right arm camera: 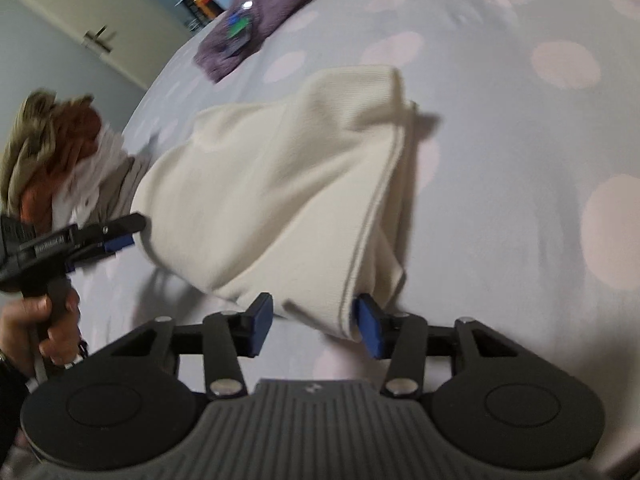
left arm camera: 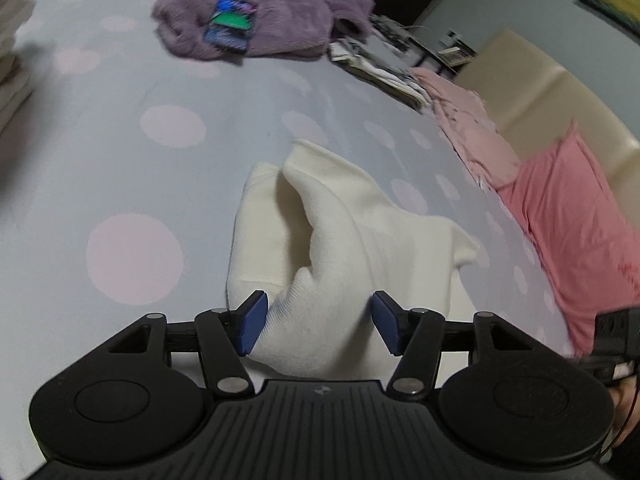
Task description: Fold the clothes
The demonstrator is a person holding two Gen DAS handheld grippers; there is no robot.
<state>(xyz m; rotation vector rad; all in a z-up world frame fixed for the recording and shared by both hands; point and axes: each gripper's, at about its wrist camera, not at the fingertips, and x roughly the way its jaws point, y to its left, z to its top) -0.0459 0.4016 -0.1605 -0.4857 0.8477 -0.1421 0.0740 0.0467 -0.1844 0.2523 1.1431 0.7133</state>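
I'm over the bed [left arm camera: 120, 152], dotted sheet. Cream garment [left arm camera: 344, 240] lies mid-bed, bunched and partly doubled over, so I'd say the fold is only begun. Purple top [left arm camera: 272, 20] and pink clothes [left arm camera: 560, 208] look unfolded; lots left. A stack [left arm camera: 12, 60] at the left edge may be finished, can't tell. Left gripper [left arm camera: 316, 328]: jaws spread around cloth, not pinching. Right gripper [right arm camera: 316, 328]: jaws apart, hem w/ one pad touching.

Open bedsheet [left arm camera: 120, 168] left of garment [left arm camera: 352, 220]
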